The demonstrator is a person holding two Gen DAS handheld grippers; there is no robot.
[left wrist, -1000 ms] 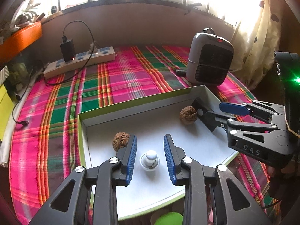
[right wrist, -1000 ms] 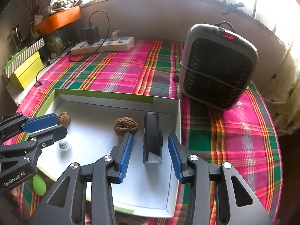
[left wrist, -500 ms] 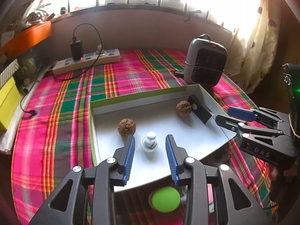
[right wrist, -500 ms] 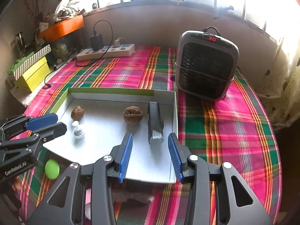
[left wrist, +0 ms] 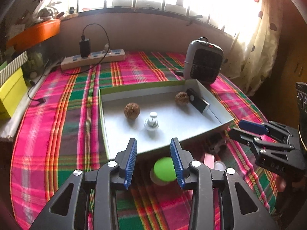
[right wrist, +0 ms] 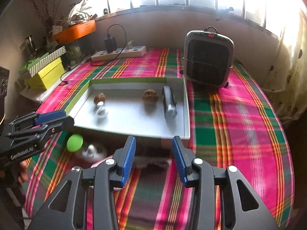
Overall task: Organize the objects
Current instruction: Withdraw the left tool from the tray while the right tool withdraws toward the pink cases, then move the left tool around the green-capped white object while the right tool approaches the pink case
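Both the left gripper (left wrist: 153, 159) and right gripper (right wrist: 153, 157) have pulled back from the tray (left wrist: 107, 134), uncovering a green ball (left wrist: 164, 169).

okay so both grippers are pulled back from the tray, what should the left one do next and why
Probably lower the left gripper onto the green ball and close. Its fingers are open and empty, the ball lies on the cloth outside the tray, just below them near the right-hand finger, while the walnuts are already inside.

- A small gray heater (right wrist: 208, 59) stands on the bench, on the bright checked cloth (right wrist: 239, 118).
- A long power strip (left wrist: 93, 59) lies near the wall, with a black plug (left wrist: 84, 47) in it.
- A yellow box (right wrist: 46, 74) sits at the side.
- An orange shelf (right wrist: 74, 31) holds plants.
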